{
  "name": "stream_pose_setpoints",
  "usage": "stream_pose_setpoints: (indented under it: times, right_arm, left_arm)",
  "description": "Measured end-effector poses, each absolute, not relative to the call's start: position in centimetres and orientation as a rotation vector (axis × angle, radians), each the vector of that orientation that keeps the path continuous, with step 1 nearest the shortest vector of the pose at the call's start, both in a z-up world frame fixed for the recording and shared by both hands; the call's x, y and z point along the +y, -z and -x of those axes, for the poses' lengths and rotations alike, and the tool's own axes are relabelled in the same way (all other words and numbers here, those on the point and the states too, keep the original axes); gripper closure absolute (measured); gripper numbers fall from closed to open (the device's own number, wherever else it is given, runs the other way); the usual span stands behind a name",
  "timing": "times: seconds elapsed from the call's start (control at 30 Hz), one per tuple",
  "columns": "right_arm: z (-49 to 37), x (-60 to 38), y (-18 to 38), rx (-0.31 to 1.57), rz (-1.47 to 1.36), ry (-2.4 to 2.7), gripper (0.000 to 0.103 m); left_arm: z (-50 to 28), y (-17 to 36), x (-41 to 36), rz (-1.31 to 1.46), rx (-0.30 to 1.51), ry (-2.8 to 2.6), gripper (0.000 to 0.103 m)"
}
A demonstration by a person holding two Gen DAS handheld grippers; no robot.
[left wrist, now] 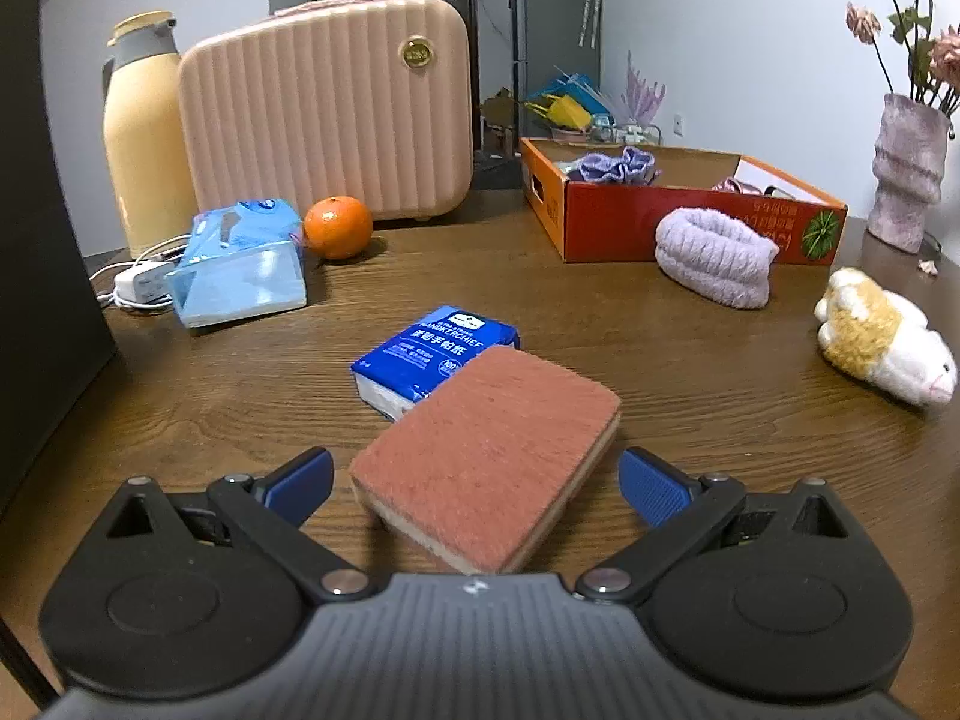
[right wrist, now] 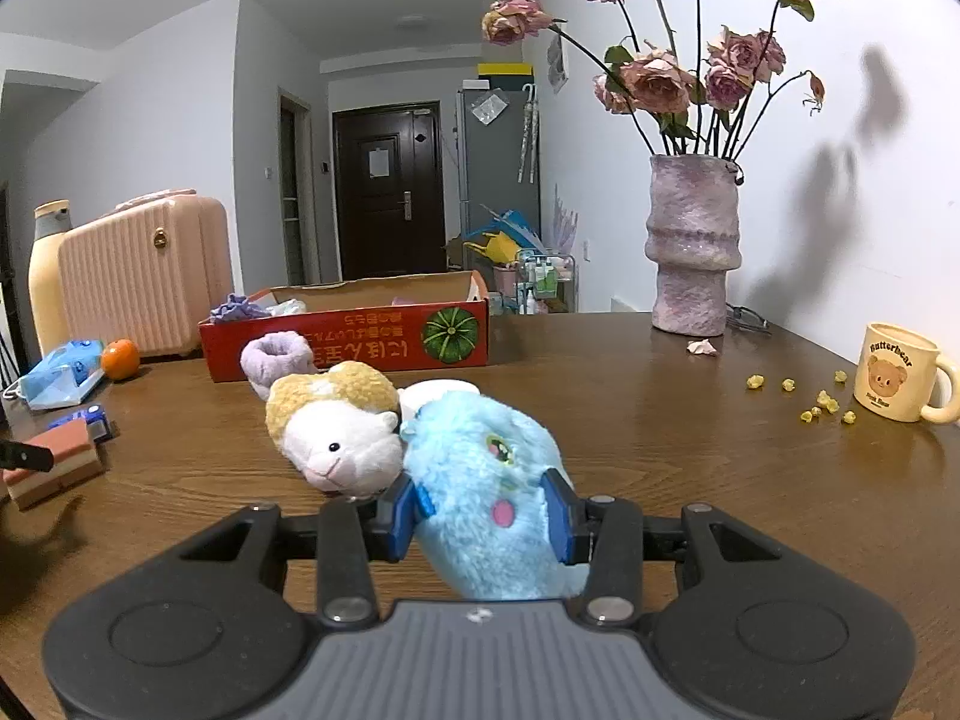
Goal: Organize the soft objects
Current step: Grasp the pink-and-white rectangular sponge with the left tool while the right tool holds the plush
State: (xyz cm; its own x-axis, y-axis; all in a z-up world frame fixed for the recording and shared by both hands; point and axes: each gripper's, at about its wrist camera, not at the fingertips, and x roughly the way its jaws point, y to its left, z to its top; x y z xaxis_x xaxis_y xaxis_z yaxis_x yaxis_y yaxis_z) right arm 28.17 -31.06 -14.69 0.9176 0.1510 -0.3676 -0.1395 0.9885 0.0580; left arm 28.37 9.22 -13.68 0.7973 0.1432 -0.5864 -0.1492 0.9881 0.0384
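Fluffy blue plush toy [right wrist: 498, 480] squeezed in right tongs [right wrist: 489, 516]. Red-topped rectangular sponge [left wrist: 489, 456] between left tongs [left wrist: 477, 480], spread wide, untouched. Both on brown wooden worktop [left wrist: 690, 372].

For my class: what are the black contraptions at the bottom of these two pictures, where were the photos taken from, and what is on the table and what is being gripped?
They are two hand-held grippers, one in each of a person's hands; each carries a camera looking forward along its two blue-padded fingers. In the left camera's picture, the left gripper stands open around a red-topped sponge lying on the wooden table, its pads not touching it. The sponge overlaps a blue handkerchief tissue pack. In the right camera's picture, the right gripper is shut on a blue plush toy, next to a white and tan plush animal. Behind stands an orange cardboard box already holding some soft things.
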Motion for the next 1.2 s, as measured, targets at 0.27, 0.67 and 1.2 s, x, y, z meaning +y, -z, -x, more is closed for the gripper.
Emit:
stream_pose_setpoints:
  times: [0.27, 0.67, 1.2]
  right_arm:
    - [-28.5, -31.2, 14.8, 0.389, -0.035, -0.123, 0.061]
    - [-28.4, -31.2, 14.8, 0.381, -0.039, -0.117, 0.061]
    - [-28.0, -31.6, 14.5, 0.356, -0.059, -0.131, 0.061]
  left_arm:
    - [-30.6, 14.7, 10.1, -0.010, 0.650, -0.096, 0.000]
    - [-31.4, 15.4, 10.6, 0.023, 0.683, -0.042, 0.011]
    - [-29.6, 14.6, 9.1, 0.017, 0.619, -0.026, 0.014]
